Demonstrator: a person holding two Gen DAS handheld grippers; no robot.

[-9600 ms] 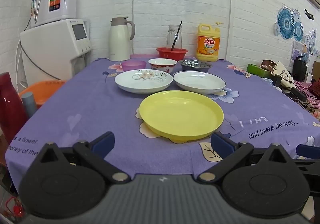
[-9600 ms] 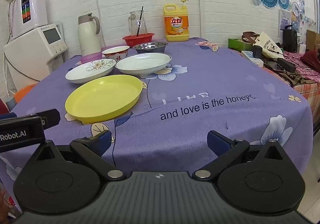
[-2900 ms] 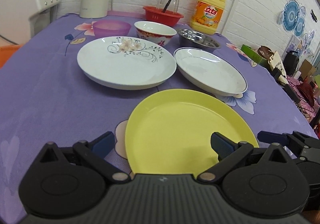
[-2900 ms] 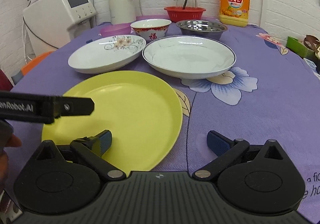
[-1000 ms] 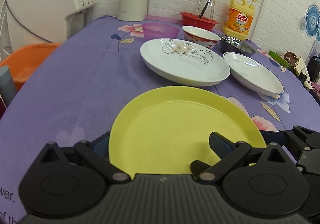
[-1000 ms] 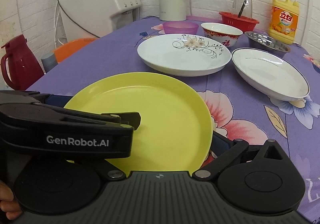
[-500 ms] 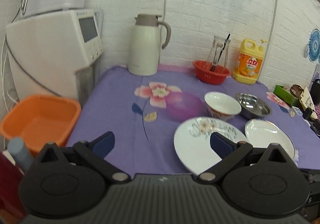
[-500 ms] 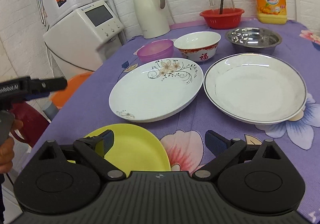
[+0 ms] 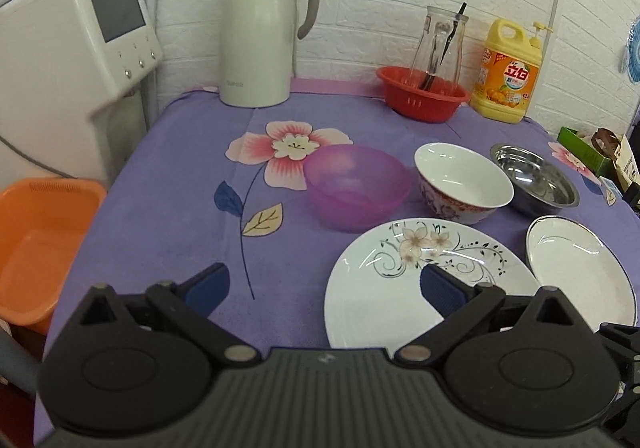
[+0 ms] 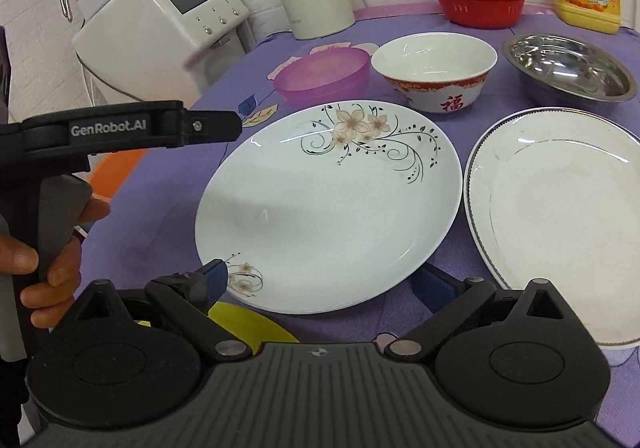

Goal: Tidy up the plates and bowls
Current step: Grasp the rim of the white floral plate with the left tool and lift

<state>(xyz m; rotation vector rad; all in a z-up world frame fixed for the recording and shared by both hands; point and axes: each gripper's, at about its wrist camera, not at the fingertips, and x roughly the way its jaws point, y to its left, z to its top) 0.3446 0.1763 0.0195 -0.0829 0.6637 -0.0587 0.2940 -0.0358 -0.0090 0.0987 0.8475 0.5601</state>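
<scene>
Fingers of the right gripper [image 10: 323,284] stood spread and empty over the near rim of the floral plate [image 10: 328,208]. Only that view showed the yellow plate [image 10: 244,326], mostly hidden beneath the gripper and seemingly lying flat. The left gripper [image 9: 322,286] hung parted wide and empty above the purple tablecloth [image 9: 192,184], with the purple bowl [image 9: 356,186] beyond.

The right tool [image 10: 324,284] hangs spread over the floral plate [image 10: 328,208], seemingly clear of it.
</scene>
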